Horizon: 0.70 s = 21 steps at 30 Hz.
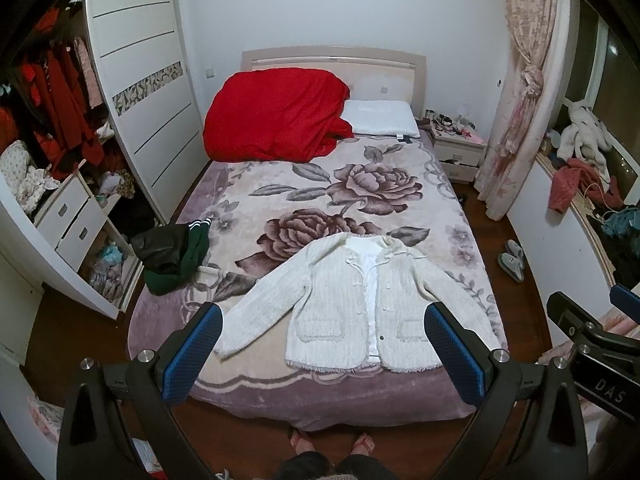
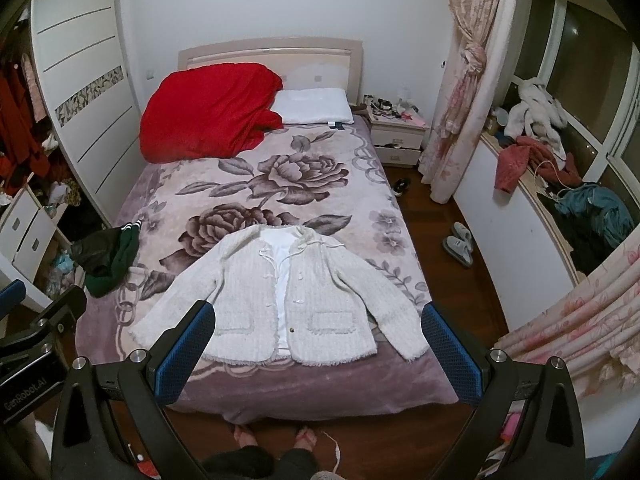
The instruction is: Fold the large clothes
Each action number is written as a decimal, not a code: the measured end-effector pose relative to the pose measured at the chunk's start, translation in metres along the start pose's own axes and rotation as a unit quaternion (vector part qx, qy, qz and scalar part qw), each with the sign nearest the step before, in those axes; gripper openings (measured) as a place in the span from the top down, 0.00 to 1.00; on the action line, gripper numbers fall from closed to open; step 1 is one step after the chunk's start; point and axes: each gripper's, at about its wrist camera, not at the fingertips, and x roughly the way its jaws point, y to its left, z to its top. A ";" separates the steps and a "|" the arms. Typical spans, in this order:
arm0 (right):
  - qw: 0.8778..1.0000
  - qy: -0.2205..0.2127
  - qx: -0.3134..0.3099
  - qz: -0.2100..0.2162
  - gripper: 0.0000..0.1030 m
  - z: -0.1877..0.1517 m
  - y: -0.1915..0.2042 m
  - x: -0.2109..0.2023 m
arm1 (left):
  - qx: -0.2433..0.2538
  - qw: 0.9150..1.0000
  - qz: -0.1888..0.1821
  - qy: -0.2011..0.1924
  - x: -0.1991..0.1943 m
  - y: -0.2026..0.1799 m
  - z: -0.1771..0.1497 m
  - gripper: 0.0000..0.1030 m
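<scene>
A home bedroom: a bed [image 1: 448, 216] with a floral blanket, a pillow [image 1: 380, 117], an open wardrobe [image 1: 136, 80] of clothes, a nightstand [image 1: 460, 148] and curtains [image 1: 524, 80].

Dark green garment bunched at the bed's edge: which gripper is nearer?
Left. The left gripper hovers nearer the dark green garment; the right gripper hangs farther toward the window side.

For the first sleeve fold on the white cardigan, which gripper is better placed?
Left, marginally. The left gripper frames the white cardigan squarely, its left sleeve beside one fingertip. The right gripper is equally open and high, so either sleeve is a fair start.
</scene>
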 end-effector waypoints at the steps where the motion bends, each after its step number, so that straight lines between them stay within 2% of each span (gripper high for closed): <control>1: 1.000 0.000 0.000 0.000 0.00 0.000 -0.001 0.000 | 0.000 1.000 0.000 0.000 0.000 -0.001 0.001 0.00; 21: 1.000 -0.003 0.000 0.003 0.00 0.001 -0.008 -0.006 | 0.003 1.000 -0.001 -0.006 0.001 -0.002 -0.004 0.00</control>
